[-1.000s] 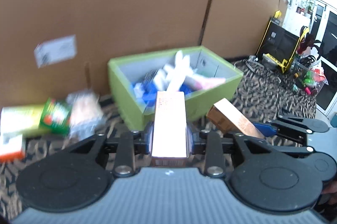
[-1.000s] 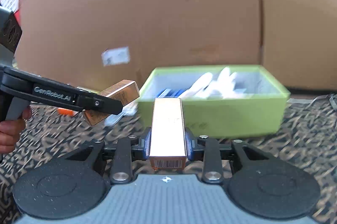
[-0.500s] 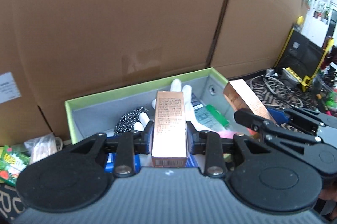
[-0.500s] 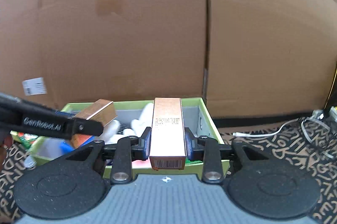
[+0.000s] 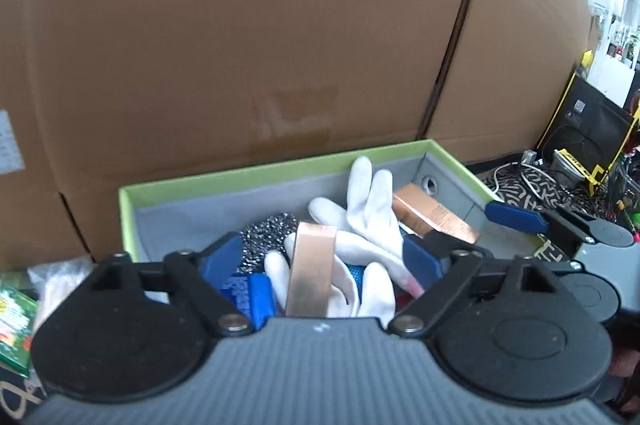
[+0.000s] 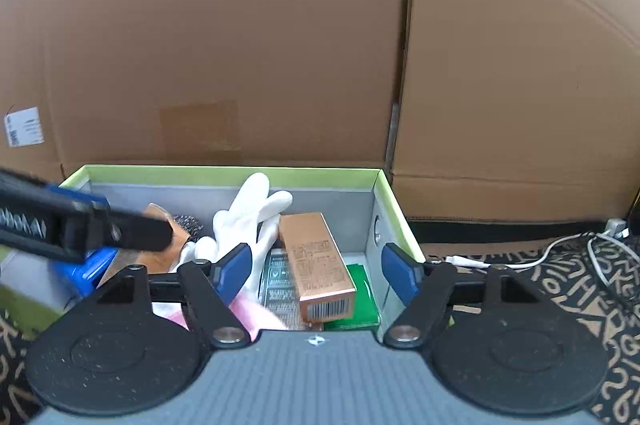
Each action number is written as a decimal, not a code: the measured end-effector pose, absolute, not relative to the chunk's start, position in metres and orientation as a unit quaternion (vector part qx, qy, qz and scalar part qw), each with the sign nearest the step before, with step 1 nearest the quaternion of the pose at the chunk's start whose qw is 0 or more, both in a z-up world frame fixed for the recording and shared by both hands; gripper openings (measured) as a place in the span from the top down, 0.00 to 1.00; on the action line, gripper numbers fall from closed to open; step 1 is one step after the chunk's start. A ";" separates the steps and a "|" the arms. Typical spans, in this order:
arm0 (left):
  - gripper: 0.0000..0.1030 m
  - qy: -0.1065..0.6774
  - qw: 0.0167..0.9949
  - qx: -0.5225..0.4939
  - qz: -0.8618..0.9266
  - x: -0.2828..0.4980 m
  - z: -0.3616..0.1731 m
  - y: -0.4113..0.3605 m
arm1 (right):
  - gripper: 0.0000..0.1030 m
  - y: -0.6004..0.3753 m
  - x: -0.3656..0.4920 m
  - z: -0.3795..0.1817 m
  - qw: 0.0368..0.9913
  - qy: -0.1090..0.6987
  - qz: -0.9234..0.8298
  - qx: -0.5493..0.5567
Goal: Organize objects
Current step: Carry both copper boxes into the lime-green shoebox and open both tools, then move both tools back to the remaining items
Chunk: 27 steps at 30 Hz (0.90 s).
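I have both tools over the green box, which sits on the patterned tabletop against a wall of brown cardboard.

My left tool has its jaws opening; the blue pads stand clear on either side of a copper carton. That carton is between them but no pad presses on it. It stands tilted, its far end up, on top of the white gloves inside the box.

My right tool also has its jaws opening, spread wide with nothing pinched. The second copper carton lies loose between and beyond the pads, in the right half of the box. It rests across a dark printed packet and a green packet, its barcode end towards me.

Also in the box I see a steel scourer near the back wall and blue packaging on the left. From the left wrist view, the right tool's carton lies beside the gloves, near the right wall of the box. A green snack packet lies outside the box on the left.
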<state>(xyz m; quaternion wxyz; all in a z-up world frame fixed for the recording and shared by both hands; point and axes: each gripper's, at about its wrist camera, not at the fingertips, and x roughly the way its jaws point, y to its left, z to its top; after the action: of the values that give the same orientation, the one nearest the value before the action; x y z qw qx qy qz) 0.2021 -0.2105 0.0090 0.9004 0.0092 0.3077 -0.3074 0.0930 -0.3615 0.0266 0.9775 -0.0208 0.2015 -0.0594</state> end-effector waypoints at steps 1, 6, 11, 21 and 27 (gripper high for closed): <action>0.00 0.304 0.902 0.006 -0.306 0.199 0.012 -0.207 | 0.21 -0.359 0.086 0.030 0.979 0.195 -0.060 -0.019; 0.00 0.283 0.912 0.003 -0.297 0.171 0.031 -0.192 | 0.07 -0.352 0.050 0.049 0.983 0.176 -0.054 0.008; 0.00 0.289 0.922 0.025 -0.257 0.136 0.047 -0.175 | 0.05 -0.331 0.019 0.058 0.984 0.175 -0.045 0.009; 0.00 0.284 0.937 0.034 -0.203 0.083 0.040 -0.126 | 0.03 -0.291 -0.022 0.038 0.981 0.189 -0.025 0.028; 0.00 0.303 0.938 0.038 -0.165 0.065 0.025 -0.100 | 0.03 -0.265 -0.028 0.014 0.974 0.223 -0.006 0.028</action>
<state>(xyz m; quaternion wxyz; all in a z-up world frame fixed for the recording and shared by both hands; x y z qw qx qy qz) 0.0652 -0.0997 0.0253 0.9377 0.0384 0.3033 -0.1652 -0.0278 -0.2649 0.0140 0.9743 0.0281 0.2233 -0.0055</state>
